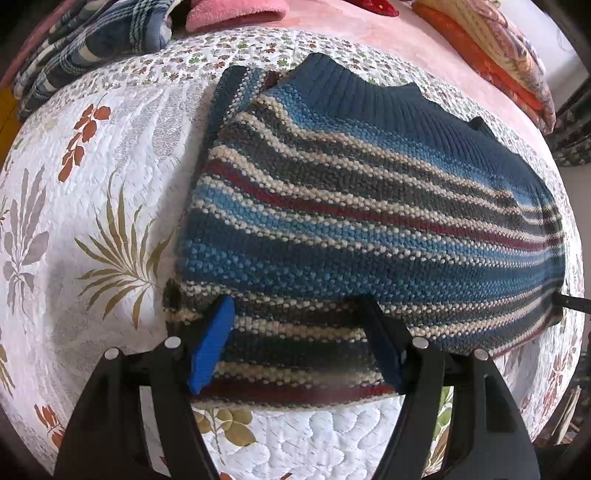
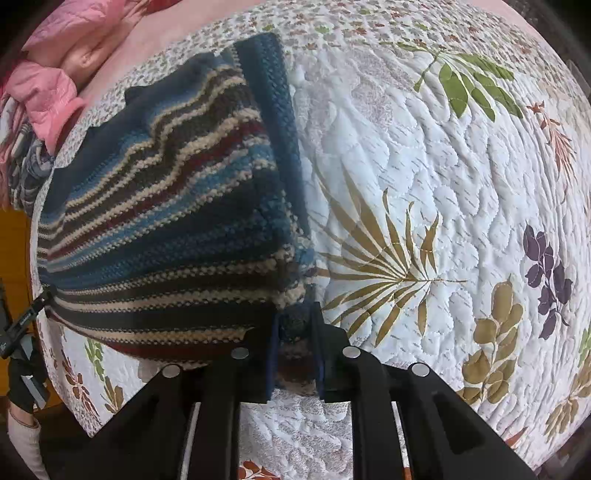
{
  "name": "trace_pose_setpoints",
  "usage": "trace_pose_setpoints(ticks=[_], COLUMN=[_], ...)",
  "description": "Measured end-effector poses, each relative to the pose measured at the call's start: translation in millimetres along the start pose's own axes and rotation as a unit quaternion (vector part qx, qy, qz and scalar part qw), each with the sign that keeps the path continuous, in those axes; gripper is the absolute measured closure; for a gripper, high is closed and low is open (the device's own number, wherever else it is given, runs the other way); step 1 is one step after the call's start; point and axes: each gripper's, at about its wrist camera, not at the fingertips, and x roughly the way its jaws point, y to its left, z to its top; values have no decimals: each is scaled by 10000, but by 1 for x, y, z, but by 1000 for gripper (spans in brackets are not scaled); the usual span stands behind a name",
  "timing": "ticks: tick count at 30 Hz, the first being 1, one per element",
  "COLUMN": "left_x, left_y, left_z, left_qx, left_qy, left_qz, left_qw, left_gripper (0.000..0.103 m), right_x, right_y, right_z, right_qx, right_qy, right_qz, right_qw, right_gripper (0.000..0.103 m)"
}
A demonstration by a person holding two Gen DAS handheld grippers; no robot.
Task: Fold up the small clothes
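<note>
Striped sweater lay folded on the quilted bed, left gripper jaws spread over its near hem, right gripper jaws pinching its corner.

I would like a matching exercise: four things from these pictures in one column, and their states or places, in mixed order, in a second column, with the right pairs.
Things:
1. striped sweater
2. left gripper
3. right gripper
4. pink cloth

States or places:
A. jaws nearly closed, pinching a sweater corner
B. lies at the far edge of the bed
C. jaws wide apart over the sweater's near edge
D. folded on the leaf-print quilt

Pairs: 1-D, 2-C, 3-A, 4-B
</note>
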Motion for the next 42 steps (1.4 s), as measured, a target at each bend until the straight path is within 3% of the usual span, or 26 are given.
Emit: trace_pose_setpoints(ticks=[2, 5, 6, 7, 11, 17, 23, 24, 25, 31, 42], left_x=[-9, -30, -35, -38, -29, -8, -5, -4, -3, 0, 1], left_y=[-2, -10, -12, -13, -17, -21, -19, -19, -19, -20, -18], left_z=[4, 13, 16, 19, 22, 22, 20, 20, 20, 20, 20], left_qx=[6, 140, 140, 87, -147, -17, -39, -35, -26, 1, 24], left_qy=[-63, -410, -498, -551, -459, -367, -378, -379, -379, -377, -364], left_qz=[-34, -172, -249, -353, -656, -475, -495, -497, -500, -521, -544], left_qw=[10000, 9989, 9983, 9978, 9967, 9982, 9981, 9980, 9980, 9979, 9979], left_gripper=[35, 33, 33, 32, 31, 31, 29, 28, 27, 26, 25], right_x=[-7, -35, -41, -45, -41, -9, 12, 13, 14, 13, 12], right_y=[0, 3, 3, 2, -5, -9, -9, -8, -7, 0, 5], right_z=[3, 9, 11, 15, 28, 43, 37, 36, 36, 35, 35], right_qx=[10, -42, -12, 30, 235, 342, 356, 350, 330, 325, 173], right_qy=[-51, -449, -540, -632, -735, -478, -275, -279, -291, -289, -318], right_qz=[22, 376, 444, 517, 871, 1016, 1112, 1124, 1186, 1512, 1304], right_qw=[10000, 9983, 9976, 9967, 9932, 9931, 9928, 9927, 9920, 9875, 9908], right_gripper=[74, 57, 42, 33, 33, 33, 33, 36, 46, 70, 72])
